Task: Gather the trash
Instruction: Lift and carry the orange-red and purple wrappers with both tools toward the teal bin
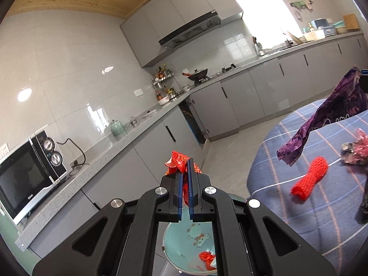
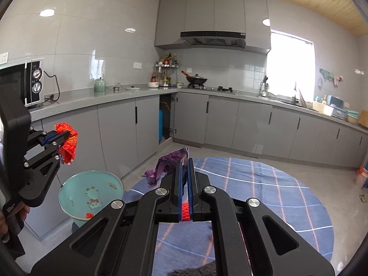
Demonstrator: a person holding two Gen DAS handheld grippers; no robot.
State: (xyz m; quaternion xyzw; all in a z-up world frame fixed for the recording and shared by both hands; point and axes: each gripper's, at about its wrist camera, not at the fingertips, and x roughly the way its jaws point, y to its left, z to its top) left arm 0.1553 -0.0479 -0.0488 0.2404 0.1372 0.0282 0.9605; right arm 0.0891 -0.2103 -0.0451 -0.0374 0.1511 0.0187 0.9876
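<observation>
My left gripper [image 1: 185, 168] is shut on a crumpled red wrapper [image 1: 178, 161], held above a teal bin [image 1: 177, 246] with a cartoon print and a red scrap inside. The right wrist view shows that left gripper [image 2: 65, 138] at the left, with the red wrapper [image 2: 69, 147] hanging above the teal bin [image 2: 90, 193]. My right gripper [image 2: 185, 168] is shut on a crumpled purple wrapper [image 2: 168, 163], over the blue plaid round table [image 2: 276, 195]. In the left wrist view the purple wrapper [image 1: 326, 115] hangs at the right.
On the plaid table [image 1: 287, 138] lie a red mesh sleeve [image 1: 309, 177] and a pink-and-dark wrapper heap [image 1: 356, 149]. A grey counter [image 1: 80, 174] with a microwave [image 1: 30, 172] runs along the left. One cabinet door stands open [image 2: 165, 119]. A hand [image 2: 13, 214] holds the left gripper's handle.
</observation>
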